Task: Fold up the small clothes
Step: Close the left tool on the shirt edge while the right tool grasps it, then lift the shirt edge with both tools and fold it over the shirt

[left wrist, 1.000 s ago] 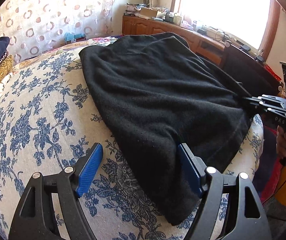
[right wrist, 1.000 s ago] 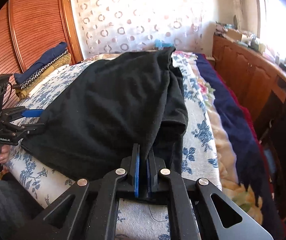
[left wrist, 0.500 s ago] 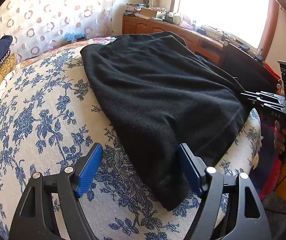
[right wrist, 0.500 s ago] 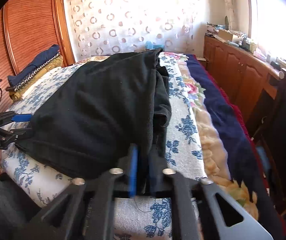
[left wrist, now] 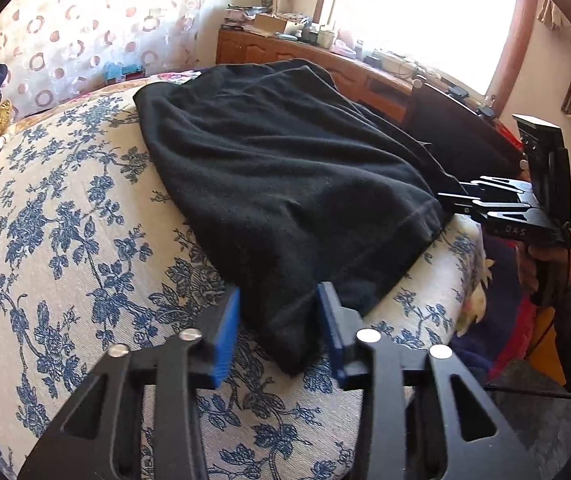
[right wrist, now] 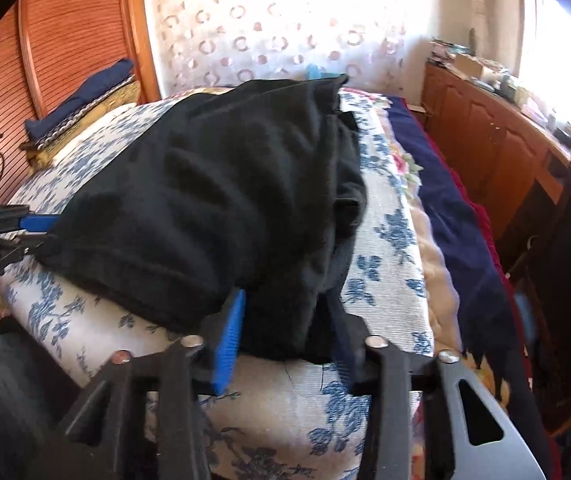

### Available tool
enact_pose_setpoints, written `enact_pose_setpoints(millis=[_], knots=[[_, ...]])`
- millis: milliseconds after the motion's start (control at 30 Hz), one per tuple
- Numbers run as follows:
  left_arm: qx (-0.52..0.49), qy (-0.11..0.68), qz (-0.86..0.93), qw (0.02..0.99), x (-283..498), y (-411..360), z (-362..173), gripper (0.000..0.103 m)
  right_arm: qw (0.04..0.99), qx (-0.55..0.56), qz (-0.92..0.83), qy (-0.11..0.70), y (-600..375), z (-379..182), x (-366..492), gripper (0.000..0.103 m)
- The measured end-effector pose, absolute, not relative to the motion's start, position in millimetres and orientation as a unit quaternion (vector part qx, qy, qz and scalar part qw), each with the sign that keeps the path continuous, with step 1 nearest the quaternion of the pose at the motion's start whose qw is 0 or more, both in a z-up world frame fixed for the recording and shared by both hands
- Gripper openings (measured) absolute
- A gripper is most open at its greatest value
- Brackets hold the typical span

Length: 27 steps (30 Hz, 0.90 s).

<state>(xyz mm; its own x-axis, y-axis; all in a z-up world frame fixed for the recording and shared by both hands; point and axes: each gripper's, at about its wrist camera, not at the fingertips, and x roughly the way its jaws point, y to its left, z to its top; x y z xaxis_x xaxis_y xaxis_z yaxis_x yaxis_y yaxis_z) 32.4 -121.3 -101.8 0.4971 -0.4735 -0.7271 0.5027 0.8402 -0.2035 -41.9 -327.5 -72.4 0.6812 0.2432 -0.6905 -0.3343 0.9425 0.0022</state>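
Note:
A black garment [left wrist: 285, 176] lies spread on a blue-flowered white bed cover [left wrist: 65, 248]; it also shows in the right wrist view [right wrist: 225, 200]. My left gripper [left wrist: 279, 320] is open, its blue pads on either side of the garment's near corner. My right gripper [right wrist: 285, 324] is open around the other near corner, where the cloth bunches between the pads. In the left wrist view the right gripper [left wrist: 461, 196] sits at the garment's right edge. In the right wrist view the left gripper [right wrist: 41, 232] sits at its left edge.
A stack of folded dark blue and gold cloth [right wrist: 81, 100] lies at the head of the bed. A wooden cabinet [right wrist: 497, 140] with clutter runs along the window side. A dark blue blanket [right wrist: 445, 208] hangs over the bed's right edge.
My right gripper, shut on the garment's corner a second ago, has opened. My left gripper's jaws have narrowed around the other corner. The garment has slid toward the near edge of the bed.

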Motion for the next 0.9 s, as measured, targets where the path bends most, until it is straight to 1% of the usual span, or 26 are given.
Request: enact_pose_setpoints(millis=[33,67,100,133,267,367,467,667,900], knots=[[0.017,0.415,-0.286,0.864,32.2,-121.1,-101.7,0.021,0.913,-0.062,0.164,0.368,-327.1,-72.1,-41.6,0.026],[0.015,0.415,-0.288,0.863,31.6,-121.3,-101.1,0.015,0.911,-0.06,0.173,0.37,-326.9,-72.0,-41.3,0.017],[0.011,0.415,-0.29,0.862,32.9,-121.0,-100.8,0.009,0.91,-0.058,0.178,0.37,-326.4,-71.1,-41.2,0.013],[0.009,0.414,-0.293,0.862,33.0,-120.7,-99.2,0.008,0.911,-0.061,0.177,0.368,-326.6,-71.0,-42.1,0.009],[-0.008,0.386,-0.313,0.868,31.8,-115.0,-75.6,0.005,0.919,-0.034,0.195,0.342,-333.1,-56.6,-42.0,0.007],[-0.025,0.357,-0.325,0.876,35.3,-110.0,-47.4,0.005,0.932,-0.003,0.207,0.298,-344.1,-30.1,-38.7,0.007],[-0.03,0.331,-0.327,0.884,49.9,-109.3,-22.8,0.005,0.941,0.0,0.217,0.261,-348.0,-4.6,-26.3,0.007],[-0.03,0.301,-0.309,0.902,112.1,-107.2,9.0,0.005,0.948,-0.02,0.222,0.228,-342.5,28.3,27.2,0.007],[-0.034,0.308,-0.269,0.912,192.7,-96.8,12.7,0.005,0.95,-0.038,0.224,0.215,-325.7,43.8,105.0,0.007]])
